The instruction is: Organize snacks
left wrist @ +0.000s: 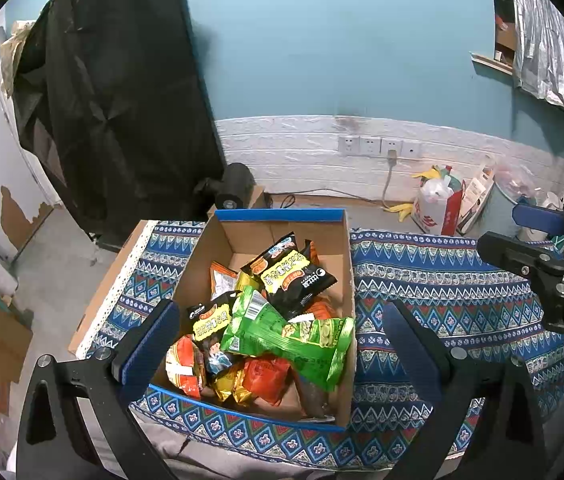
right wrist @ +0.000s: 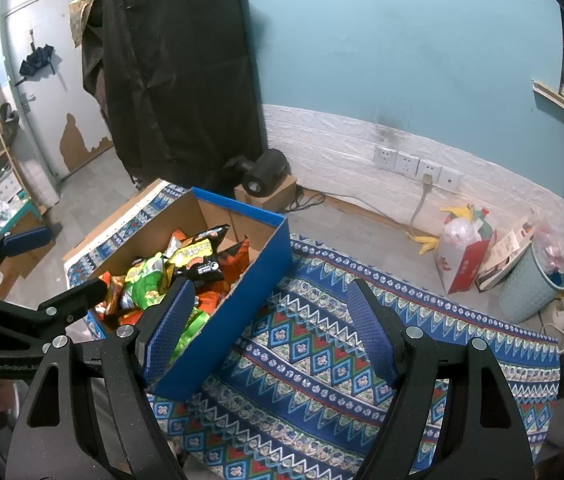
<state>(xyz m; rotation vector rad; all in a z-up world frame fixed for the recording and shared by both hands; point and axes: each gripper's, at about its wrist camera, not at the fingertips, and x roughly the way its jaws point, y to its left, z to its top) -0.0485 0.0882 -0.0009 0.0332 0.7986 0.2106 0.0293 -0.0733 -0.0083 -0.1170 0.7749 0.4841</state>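
Nearest, the left gripper (left wrist: 278,344) and right gripper (right wrist: 272,328) both hang released, empty. Beyond, snack packets (left wrist: 282,328) lie heaped in the cardboard box (left wrist: 345,280) on the patterned desk (right wrist: 321,320) — a careless pinch could crush or drag neighbours out.

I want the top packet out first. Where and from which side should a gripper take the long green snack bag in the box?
Grip the green snack bag at its narrow pinched waist, coming from above: it lies flat on top of the pile in the cardboard box, and the walls block a side approach. The open left gripper hovers nearest, probably the better choice.
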